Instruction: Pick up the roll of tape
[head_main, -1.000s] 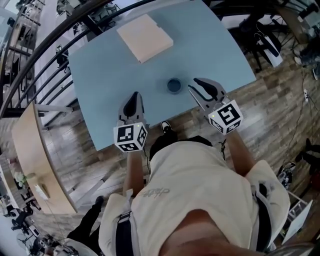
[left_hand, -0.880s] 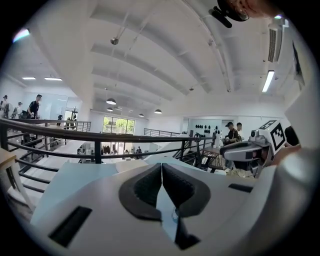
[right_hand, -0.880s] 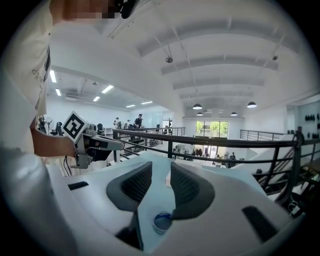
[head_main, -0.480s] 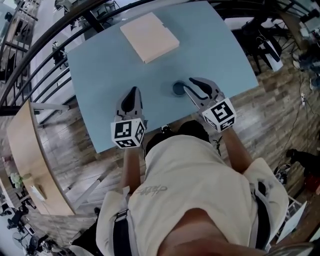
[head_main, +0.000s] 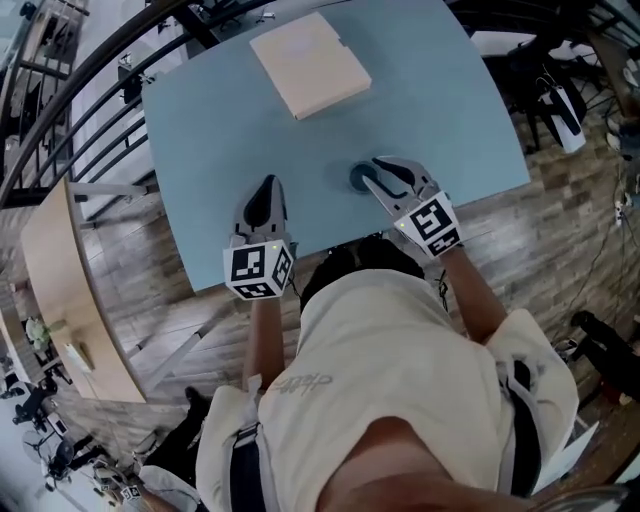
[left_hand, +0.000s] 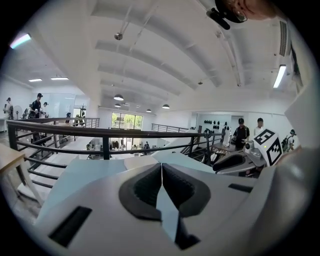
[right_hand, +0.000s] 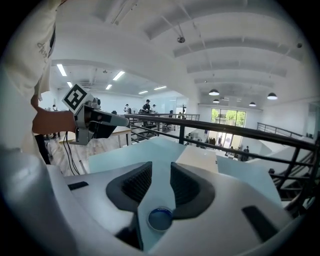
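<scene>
Resting near the table (head_main: 200, 120) front edge, roll of tape (head_main: 357, 178) shows between right gripper (right_hand: 161, 176) parted jaws; left gripper (left_hand: 161, 172) clenched, empty.

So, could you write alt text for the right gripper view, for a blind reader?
A small round blue roll of tape lies on the pale blue table, seen in the gap between the open jaws of the right gripper, not gripped. Beyond are a flat beige square board and a black railing.

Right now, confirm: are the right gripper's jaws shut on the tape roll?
No, the right gripper has its jaws apart, tape roll unclamped.
</scene>
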